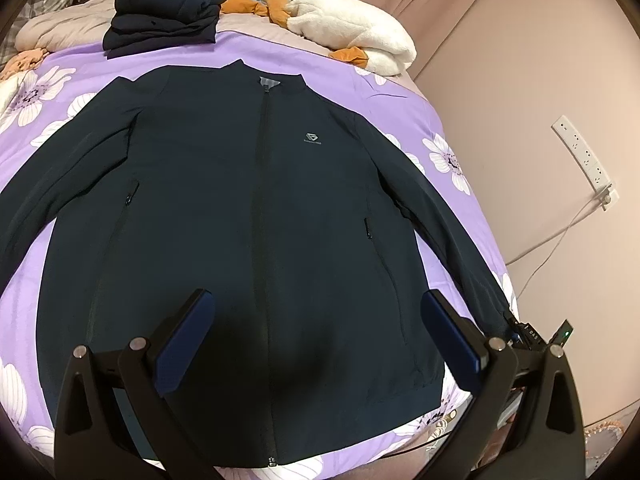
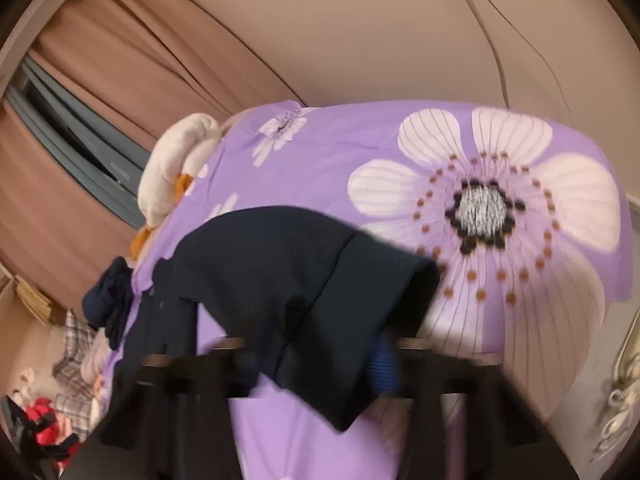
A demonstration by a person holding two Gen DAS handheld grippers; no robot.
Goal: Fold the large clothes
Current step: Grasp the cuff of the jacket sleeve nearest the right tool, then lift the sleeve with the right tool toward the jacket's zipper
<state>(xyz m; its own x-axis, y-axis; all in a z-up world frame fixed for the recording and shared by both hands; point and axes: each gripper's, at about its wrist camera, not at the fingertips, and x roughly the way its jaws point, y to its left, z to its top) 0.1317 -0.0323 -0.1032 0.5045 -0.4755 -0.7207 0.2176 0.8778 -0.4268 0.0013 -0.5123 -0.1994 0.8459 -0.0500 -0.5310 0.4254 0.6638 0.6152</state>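
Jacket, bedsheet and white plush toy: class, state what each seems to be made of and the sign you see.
Jacket: probably thin synthetic woven fabric; smooth, matte, lying flat with few creases.
Bedsheet: likely printed cotton or polyester; flat weave, floral print.
White plush toy: fluffy fleece pile; fuzzy, soft surface.

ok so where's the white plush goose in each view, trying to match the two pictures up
Left wrist view: the white plush goose lies at the top, right of centre, beyond the jacket's collar at the far end of the bed.
Right wrist view: the goose sits left of centre, on the purple floral bedcover's left edge, above the dark sleeve cuff.
Shared landmark: the folded dark clothes pile near it.
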